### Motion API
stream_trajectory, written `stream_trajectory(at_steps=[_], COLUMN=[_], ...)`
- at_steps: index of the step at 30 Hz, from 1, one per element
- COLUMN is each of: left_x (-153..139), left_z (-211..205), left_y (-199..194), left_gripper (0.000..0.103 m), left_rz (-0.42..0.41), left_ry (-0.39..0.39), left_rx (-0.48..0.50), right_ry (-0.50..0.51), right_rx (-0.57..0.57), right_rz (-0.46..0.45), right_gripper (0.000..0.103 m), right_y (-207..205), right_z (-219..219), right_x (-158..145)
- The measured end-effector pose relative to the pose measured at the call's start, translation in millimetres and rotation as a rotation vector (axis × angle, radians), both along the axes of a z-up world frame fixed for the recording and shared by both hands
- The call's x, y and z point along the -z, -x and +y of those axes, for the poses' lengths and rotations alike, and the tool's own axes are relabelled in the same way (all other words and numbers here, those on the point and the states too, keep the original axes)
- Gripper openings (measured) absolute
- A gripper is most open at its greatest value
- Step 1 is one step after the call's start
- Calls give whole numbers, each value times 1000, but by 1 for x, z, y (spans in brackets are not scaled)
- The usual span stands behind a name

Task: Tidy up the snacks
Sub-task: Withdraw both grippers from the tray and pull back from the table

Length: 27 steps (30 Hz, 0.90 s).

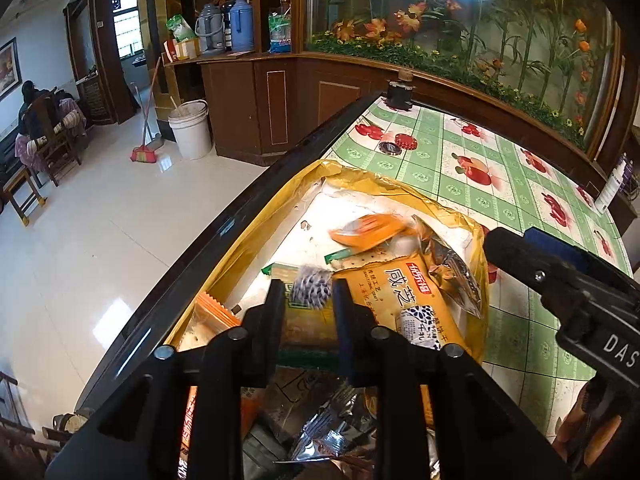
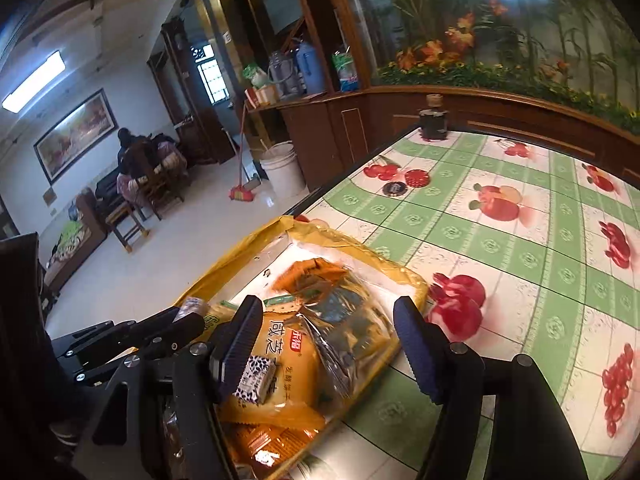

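A shallow yellow-rimmed box (image 1: 280, 196) (image 2: 240, 252) holds several snack packets near the table's left edge. An orange cracker packet (image 1: 404, 296) (image 2: 280, 356) lies in its middle, with a clear packet of dark snacks (image 2: 348, 320) beside it. At the far end lies a small, blurred orange packet (image 1: 368, 230). My left gripper (image 1: 309, 300) is over the box, jaws slightly apart. A small, blurred spotted candy (image 1: 312, 288) sits loose between its fingertips. My right gripper (image 2: 328, 348) (image 1: 520, 240) stands wide open over the box's right side, holding nothing.
The table wears a green checked fruit-print cloth (image 1: 480, 168) (image 2: 500, 240). A dark jar (image 1: 400, 92) (image 2: 432, 120) stands at the far edge, with two round caps (image 1: 400, 144) nearer. A white bottle (image 1: 614, 184) is far right. The black table edge (image 1: 224, 232) drops to tiled floor on the left.
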State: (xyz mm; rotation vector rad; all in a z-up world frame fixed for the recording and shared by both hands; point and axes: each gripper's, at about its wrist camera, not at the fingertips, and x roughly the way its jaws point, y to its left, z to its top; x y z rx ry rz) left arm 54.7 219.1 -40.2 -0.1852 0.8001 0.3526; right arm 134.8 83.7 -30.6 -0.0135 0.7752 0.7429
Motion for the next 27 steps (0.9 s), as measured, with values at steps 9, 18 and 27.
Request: stream_trajectory(at_steps=[9,18,27], left_x=[-17,-45,-64], left_z=[-10,-23,-42], left_y=[23,63,92], left_gripper=[52,82,82], left_rz=[-46,-166,-223], left_ry=[-23,-91,-129], left_rx=[-26,-84,-99], right_ry=[-45,-85,-126], right_rx=[29,36,29], right_rz=[-7,-33,-69], right_gripper=[70,73,79], right_y=[17,44,78], right_z=[-28,-49,-69], right_x=[-12,-27,-42])
